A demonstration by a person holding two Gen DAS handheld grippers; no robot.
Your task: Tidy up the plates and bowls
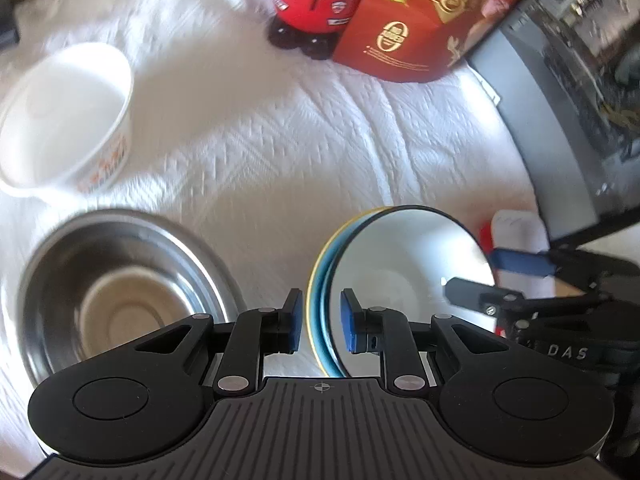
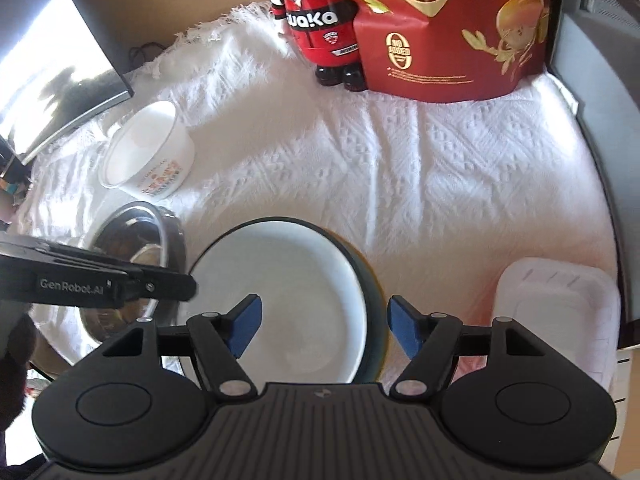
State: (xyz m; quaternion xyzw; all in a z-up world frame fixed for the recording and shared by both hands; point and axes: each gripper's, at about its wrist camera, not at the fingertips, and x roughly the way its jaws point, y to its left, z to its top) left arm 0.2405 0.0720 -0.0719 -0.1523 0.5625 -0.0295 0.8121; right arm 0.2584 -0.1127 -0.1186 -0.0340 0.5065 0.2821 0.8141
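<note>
White bowl [image 1: 64, 120] blurred – print unreadable; red pouch [image 2: 452, 28] cut off at top edge.

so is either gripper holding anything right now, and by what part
The left gripper has its jaws astride the near rim of the stacked plates; contact cannot be told. The right gripper is open, holding nothing.

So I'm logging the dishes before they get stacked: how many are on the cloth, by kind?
White printed bowl: 1
Steel bowl: 1
Dark-rimmed white dish: 1
Blue and yellow dish edges under it: at least 2, mostly hidden
White lidded container: 1
Total: 6, if those edges are two dishes.
</note>
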